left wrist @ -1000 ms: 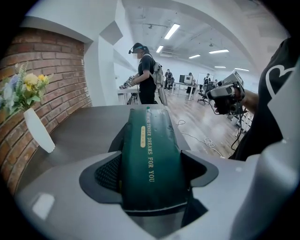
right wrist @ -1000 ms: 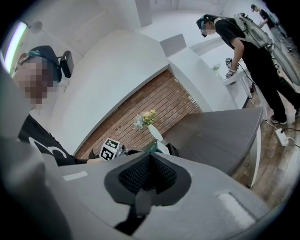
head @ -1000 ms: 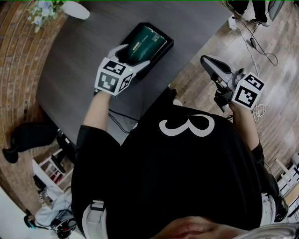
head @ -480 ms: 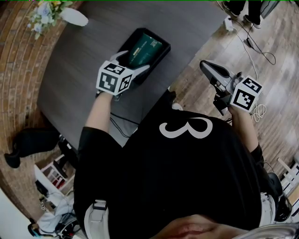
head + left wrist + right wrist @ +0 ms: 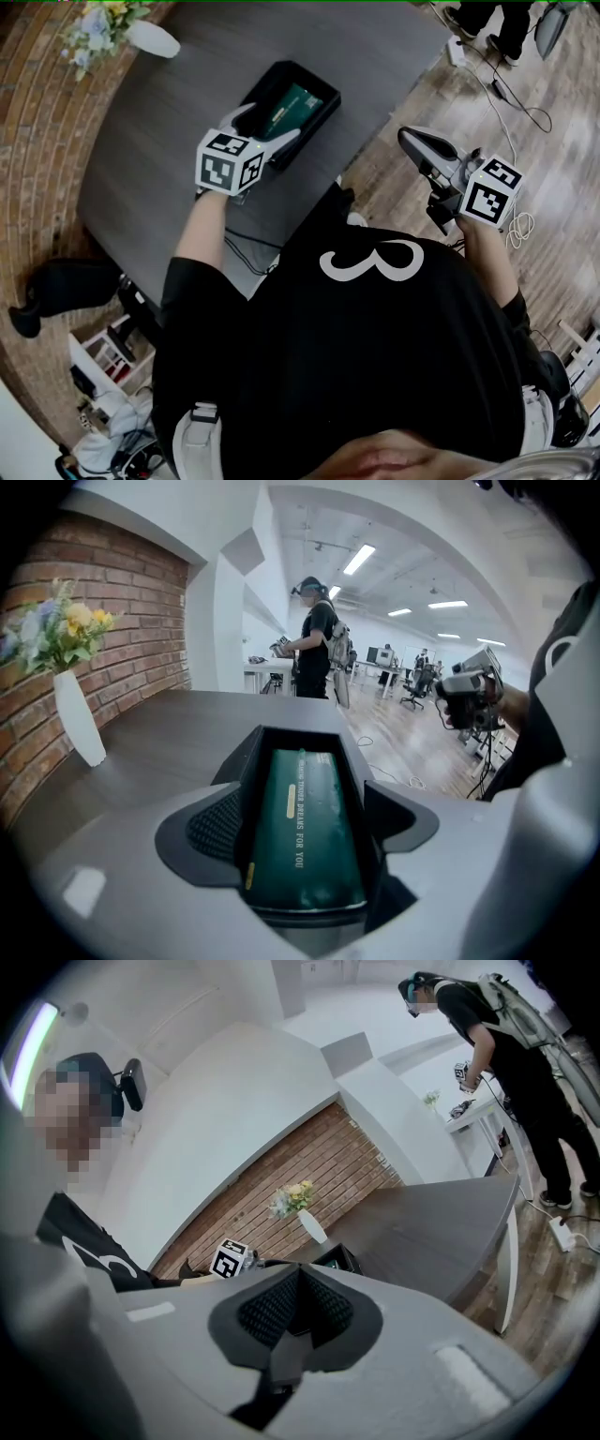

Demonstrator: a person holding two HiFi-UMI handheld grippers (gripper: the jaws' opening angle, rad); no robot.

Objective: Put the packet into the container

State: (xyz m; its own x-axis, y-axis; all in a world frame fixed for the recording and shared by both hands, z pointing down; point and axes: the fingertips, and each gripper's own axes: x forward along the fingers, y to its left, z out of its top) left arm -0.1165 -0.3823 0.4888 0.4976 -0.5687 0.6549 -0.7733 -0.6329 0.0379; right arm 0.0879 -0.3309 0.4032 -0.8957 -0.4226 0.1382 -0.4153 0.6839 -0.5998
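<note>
Dark grey table beside a brick wall. Left gripper: jaws wide apart, straddling the near end of the black container; contact with its walls cannot be confirmed. Green packet lies flat inside the container. Left forearm reaches over the table. Right gripper: jaws closed on nothing, held off the table above wood floor.

Table: dark grey top with a rounded outline, matte and plain.
Container: black, rectangular, open-topped; sits flat on the table, near its edge on the person's side, turned at an angle to that edge.
Vase: white, slim, holding flowers; stands upright at the table's far left, well apart from the container.
Floor: wood planks beside the table; a cable lies on them.
</note>
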